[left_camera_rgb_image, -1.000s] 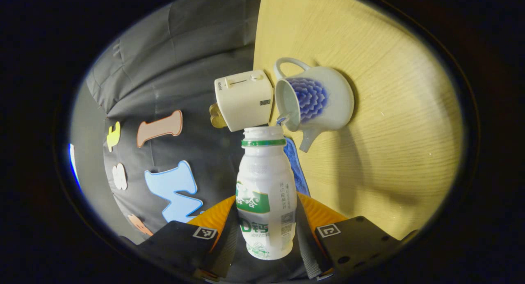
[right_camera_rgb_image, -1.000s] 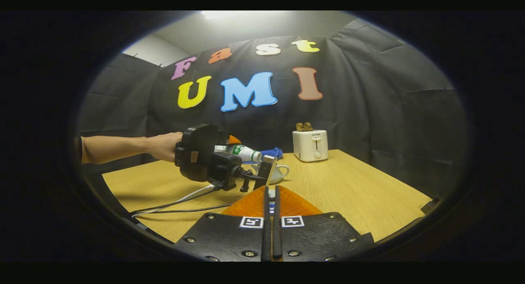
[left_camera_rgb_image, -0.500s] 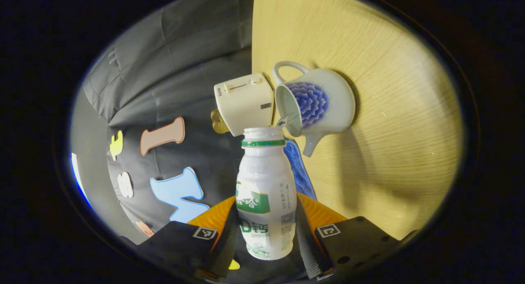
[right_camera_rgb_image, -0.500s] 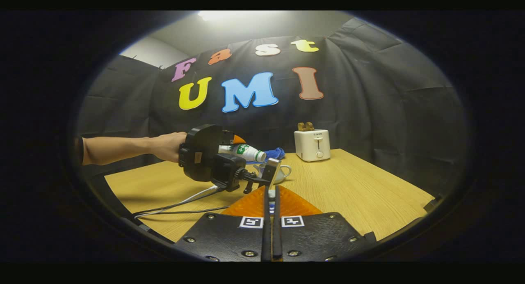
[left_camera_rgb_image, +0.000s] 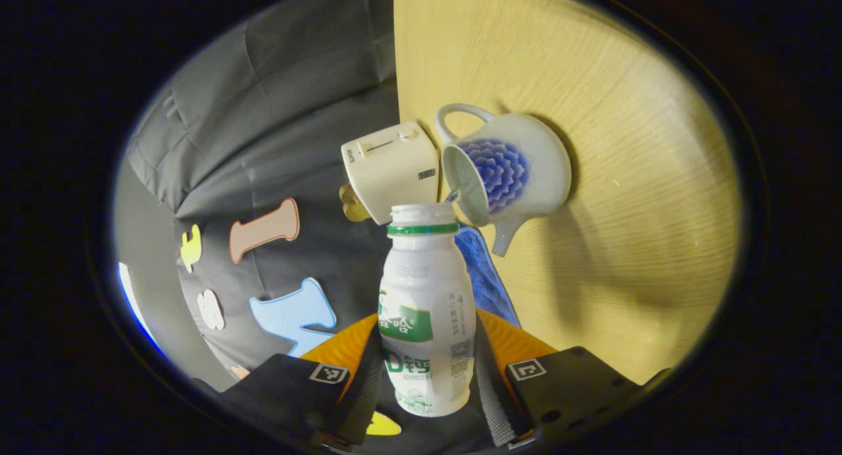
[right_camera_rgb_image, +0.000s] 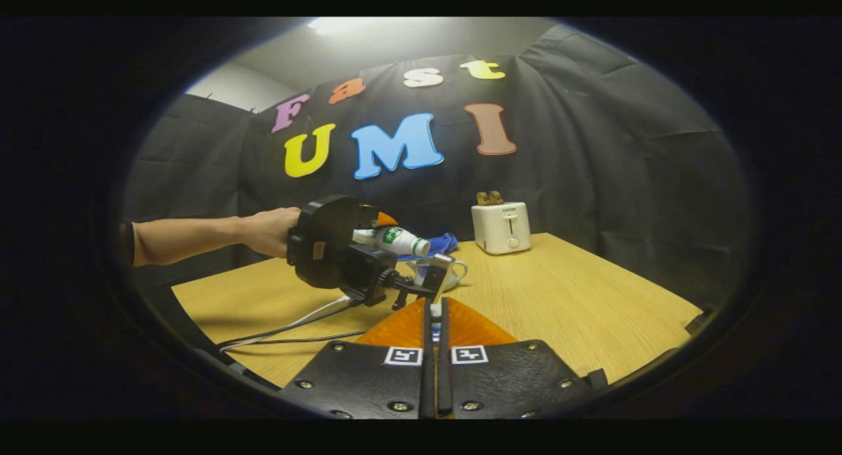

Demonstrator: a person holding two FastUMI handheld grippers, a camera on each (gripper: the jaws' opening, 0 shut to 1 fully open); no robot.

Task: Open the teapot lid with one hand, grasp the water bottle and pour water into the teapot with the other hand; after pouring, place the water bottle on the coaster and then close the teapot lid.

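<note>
My left gripper (left_camera_rgb_image: 427,376) is shut on a white plastic water bottle (left_camera_rgb_image: 426,290) with a green label and no cap. The bottle lies tilted on its side, its mouth at the rim of the open white teapot with blue flowers (left_camera_rgb_image: 513,172). The right gripper view shows the same bottle (right_camera_rgb_image: 395,239) over the teapot (right_camera_rgb_image: 454,274), held by a hand (right_camera_rgb_image: 263,231). My right gripper (right_camera_rgb_image: 435,327) stands back from the pot with its fingers pressed together. A thin white and blue sliver, the teapot lid (right_camera_rgb_image: 434,310), sits between them. A blue cloth coaster (left_camera_rgb_image: 483,277) lies beside the teapot.
A white toaster (right_camera_rgb_image: 502,226) with toast in it stands at the back of the wooden table (right_camera_rgb_image: 579,310). Cables (right_camera_rgb_image: 289,327) trail from the left gripper across the table's near left part. Black cloth walls close in the booth.
The left gripper with the bottle has shifted slightly right and up, bringing the bottle mouth closer over the teapot opening. The right gripper has stayed shut and hardly moved.
</note>
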